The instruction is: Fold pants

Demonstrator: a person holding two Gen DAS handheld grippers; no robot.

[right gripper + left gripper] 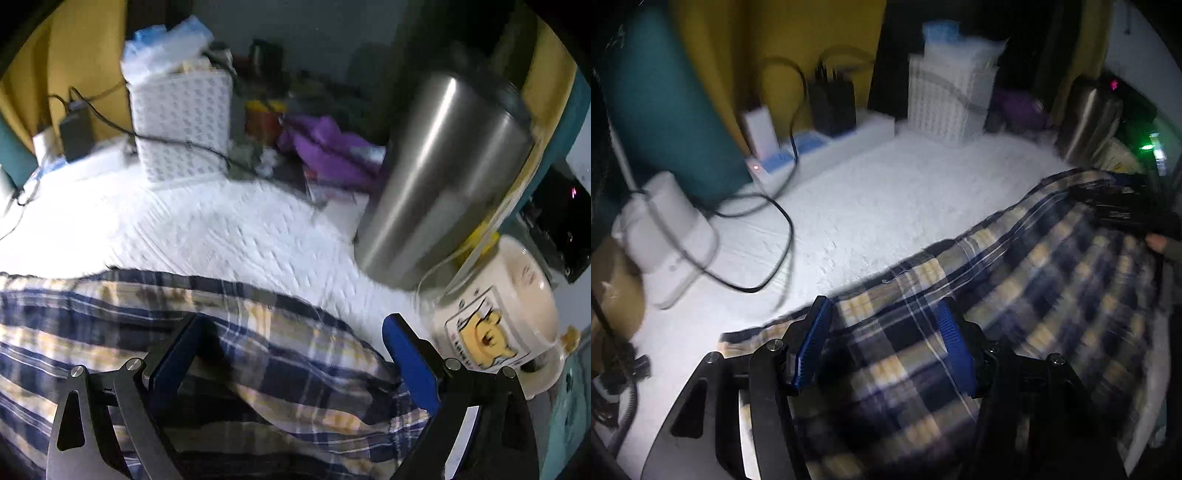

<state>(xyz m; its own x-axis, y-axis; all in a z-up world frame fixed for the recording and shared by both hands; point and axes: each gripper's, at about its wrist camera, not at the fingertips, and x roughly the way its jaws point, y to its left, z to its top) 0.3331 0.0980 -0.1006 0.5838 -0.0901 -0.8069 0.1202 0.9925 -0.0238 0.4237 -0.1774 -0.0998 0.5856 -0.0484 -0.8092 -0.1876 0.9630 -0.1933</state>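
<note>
Nearest us, both grippers, left and right, hover with fingers apart over the blue, cream and white plaid flannel pants, gripping nothing. The pants lie spread on the white quilted tabletop. We judge a grasp comes next: lower, clamp an edge.

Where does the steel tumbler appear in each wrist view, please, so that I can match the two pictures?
Left wrist view: steel tumbler at the upper right, small, behind the plaid pants.
Right wrist view: steel tumbler at the right, large, beside the cream pot.
Shared landmark: white lattice basket.
</note>
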